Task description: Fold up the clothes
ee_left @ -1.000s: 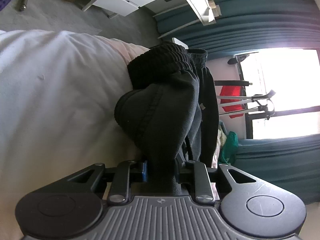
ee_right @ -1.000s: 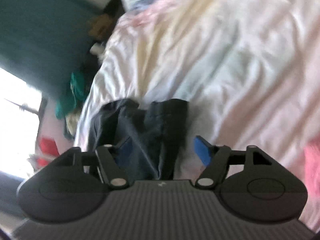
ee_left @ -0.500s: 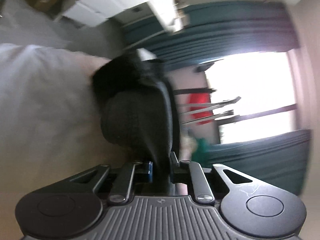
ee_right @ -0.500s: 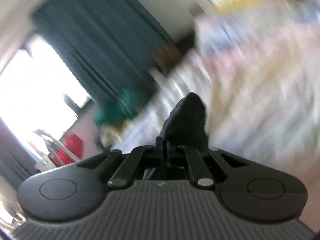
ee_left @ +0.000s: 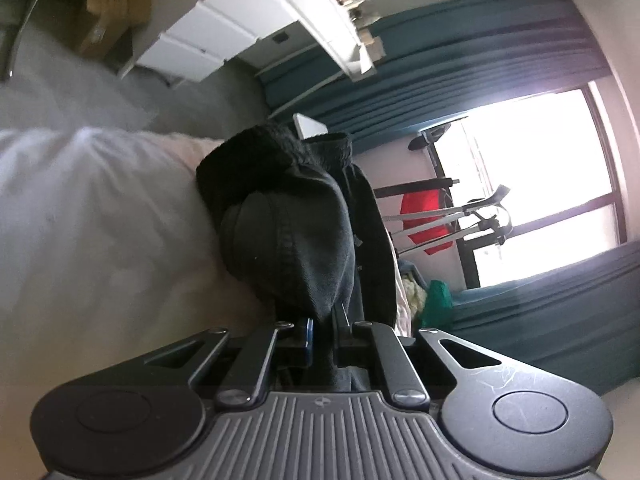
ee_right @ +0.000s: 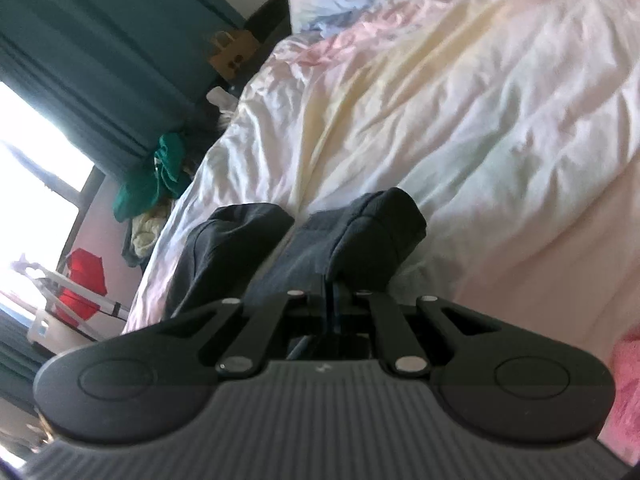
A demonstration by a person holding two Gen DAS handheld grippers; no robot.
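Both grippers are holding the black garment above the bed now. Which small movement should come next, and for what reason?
Probably move the two grippers apart to stretch the black garment flat above the bedcover. The left gripper and the right gripper both have their jaws closed on fabric that hangs bunched in thick folds, so it seems too crumpled to fold neatly yet.

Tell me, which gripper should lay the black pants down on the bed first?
Probably right: the right gripper holds the black pants low over the quilt, while the left gripper holds its bunch at the bed's edge.
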